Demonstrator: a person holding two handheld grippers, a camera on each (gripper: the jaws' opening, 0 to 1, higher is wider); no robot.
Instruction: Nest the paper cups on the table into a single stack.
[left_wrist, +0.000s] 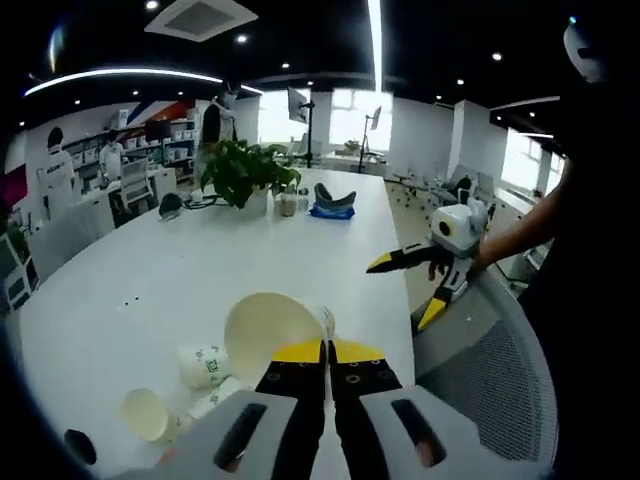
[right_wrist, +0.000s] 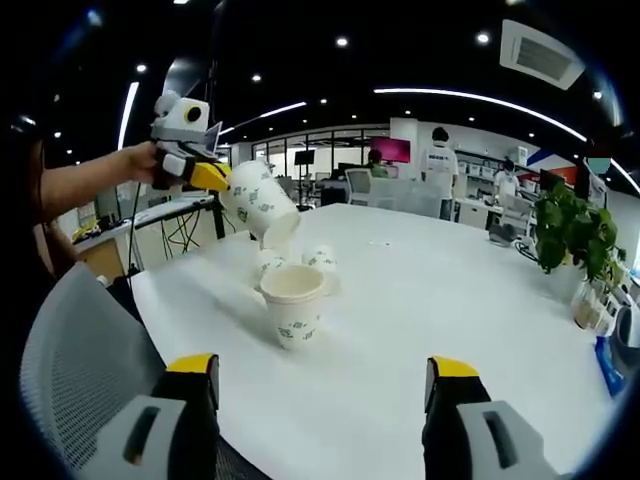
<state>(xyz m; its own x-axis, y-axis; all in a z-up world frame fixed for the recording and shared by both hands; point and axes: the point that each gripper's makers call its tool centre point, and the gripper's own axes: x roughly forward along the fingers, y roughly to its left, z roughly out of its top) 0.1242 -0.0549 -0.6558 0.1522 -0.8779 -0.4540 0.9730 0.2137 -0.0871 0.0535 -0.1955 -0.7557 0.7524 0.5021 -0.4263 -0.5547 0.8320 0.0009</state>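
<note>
Paper cup (right_wrist: 259, 202) pinched in my left gripper (left_wrist: 326, 350), jaws narrow on its rim, tilted above the counter (right_wrist: 420, 300). My right gripper (right_wrist: 325, 378) jaws wide, holding nothing. 1 upright cup (right_wrist: 293, 303) nearest, 2 more cups (right_wrist: 320, 260) behind it.

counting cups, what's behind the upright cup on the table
In the right gripper view, two cups lie on the table behind the upright cup, which hides their lower parts. The left claw holds a tilted cup above them.
</note>
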